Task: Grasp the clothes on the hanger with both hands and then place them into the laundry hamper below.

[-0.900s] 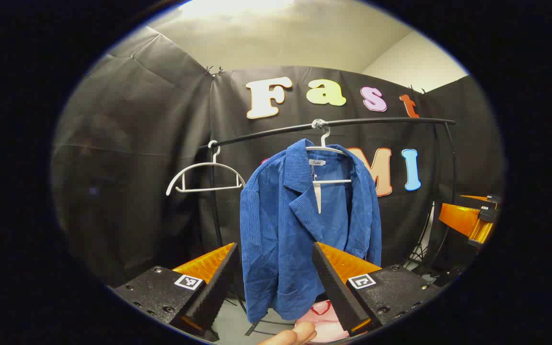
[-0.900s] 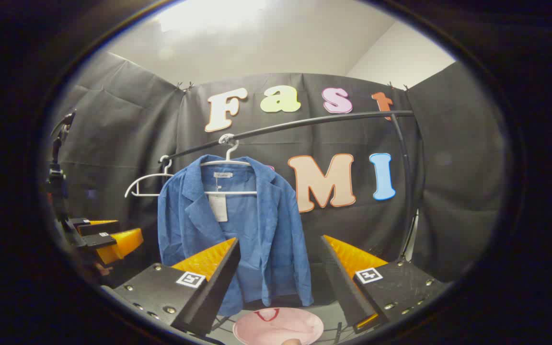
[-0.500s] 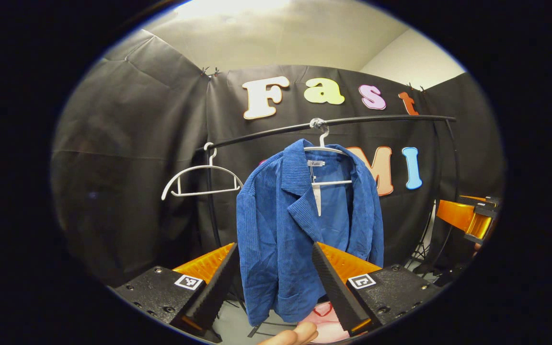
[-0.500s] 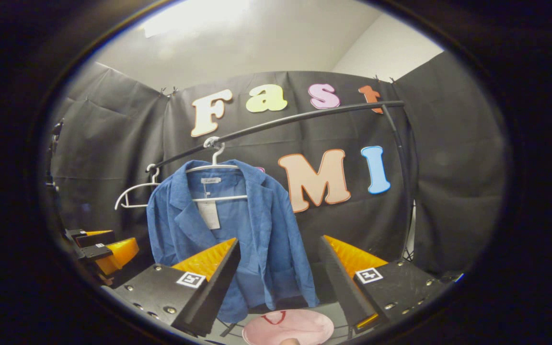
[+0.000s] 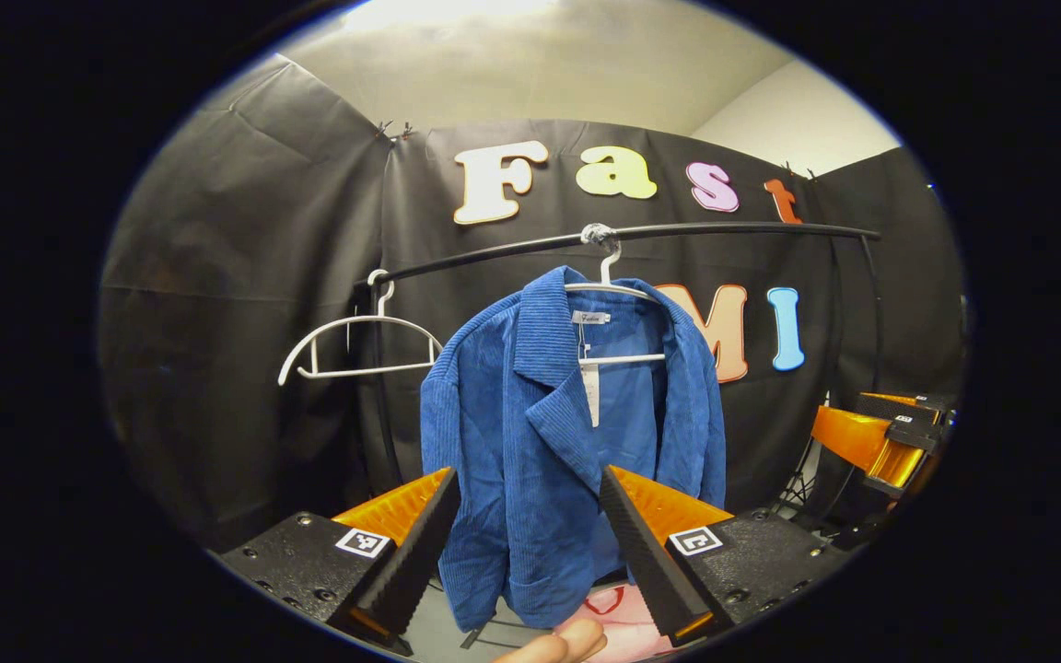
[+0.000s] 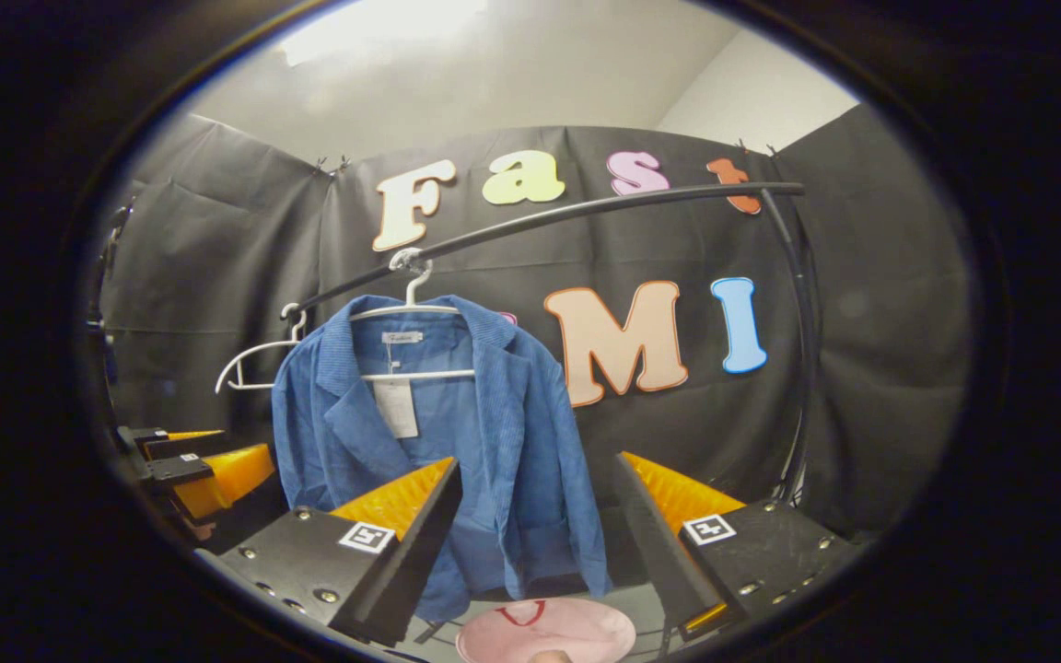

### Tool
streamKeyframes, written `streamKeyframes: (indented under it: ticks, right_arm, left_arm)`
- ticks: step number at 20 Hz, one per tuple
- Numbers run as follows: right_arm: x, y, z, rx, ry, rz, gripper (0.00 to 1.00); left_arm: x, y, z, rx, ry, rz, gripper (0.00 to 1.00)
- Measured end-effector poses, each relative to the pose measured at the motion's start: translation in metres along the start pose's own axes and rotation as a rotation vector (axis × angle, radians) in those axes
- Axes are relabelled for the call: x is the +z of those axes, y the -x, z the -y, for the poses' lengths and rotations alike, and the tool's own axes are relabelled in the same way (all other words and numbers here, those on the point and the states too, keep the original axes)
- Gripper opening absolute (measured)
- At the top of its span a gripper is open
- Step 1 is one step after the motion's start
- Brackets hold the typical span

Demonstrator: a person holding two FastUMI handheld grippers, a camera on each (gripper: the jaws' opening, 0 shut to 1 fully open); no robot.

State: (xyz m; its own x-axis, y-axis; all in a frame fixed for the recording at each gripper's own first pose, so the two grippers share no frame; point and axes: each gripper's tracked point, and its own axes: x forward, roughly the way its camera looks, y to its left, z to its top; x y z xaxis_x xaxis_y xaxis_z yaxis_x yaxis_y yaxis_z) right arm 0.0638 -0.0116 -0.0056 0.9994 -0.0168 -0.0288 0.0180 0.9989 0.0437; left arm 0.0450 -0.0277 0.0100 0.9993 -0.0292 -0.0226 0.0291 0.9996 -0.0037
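A blue corduroy jacket [image 5: 567, 442] [image 6: 429, 433] hangs on a white hanger [image 5: 613, 290] [image 6: 411, 308] from a black rail [image 5: 724, 230] [image 6: 586, 212]. Below it sits a pink laundry hamper [image 5: 618, 612] [image 6: 544, 631]. My left gripper [image 5: 526, 516] is open, short of the jacket's lower front, nothing between its fingers. My right gripper [image 6: 535, 511] is open too, aimed past the jacket's right edge, some way off. The right gripper [image 5: 880, 433] shows at the right of the left gripper view; the left gripper [image 6: 194, 460] shows at the left of the right gripper view.
An empty white hanger [image 5: 355, 341] [image 6: 250, 359] hangs left of the jacket on the same rail. The rack's black upright [image 6: 802, 350] curves down on the right. A fingertip [image 5: 558, 645] shows at the bottom of the left gripper view.
Both grippers have crept closer to the jacket, which looks slightly larger and lower in the left gripper view. The right gripper view has tilted up a little. Both stay open.
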Motion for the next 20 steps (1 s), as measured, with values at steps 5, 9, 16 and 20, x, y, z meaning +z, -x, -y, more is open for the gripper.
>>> streamKeyframes:
  ticks: [5,9,16,20]
  right_arm:
    - [0.012,-0.039,0.000,0.030,-0.052,-0.006,0.98]
    - [0.018,-0.073,-0.002,0.042,-0.102,0.004,0.98]
    - [-0.005,-0.130,-0.035,0.094,-0.044,-0.010,0.98]
    - [-0.023,-0.164,-0.051,0.095,-0.023,-0.042,0.98]
  left_arm:
    - [0.010,-0.037,0.008,0.008,0.006,-0.014,0.94]
    - [-0.002,-0.071,0.011,0.006,-0.007,-0.053,0.93]
    - [0.005,-0.119,0.023,0.018,0.007,-0.011,0.93]
    - [-0.004,-0.146,0.025,0.055,0.000,-0.048,0.93]
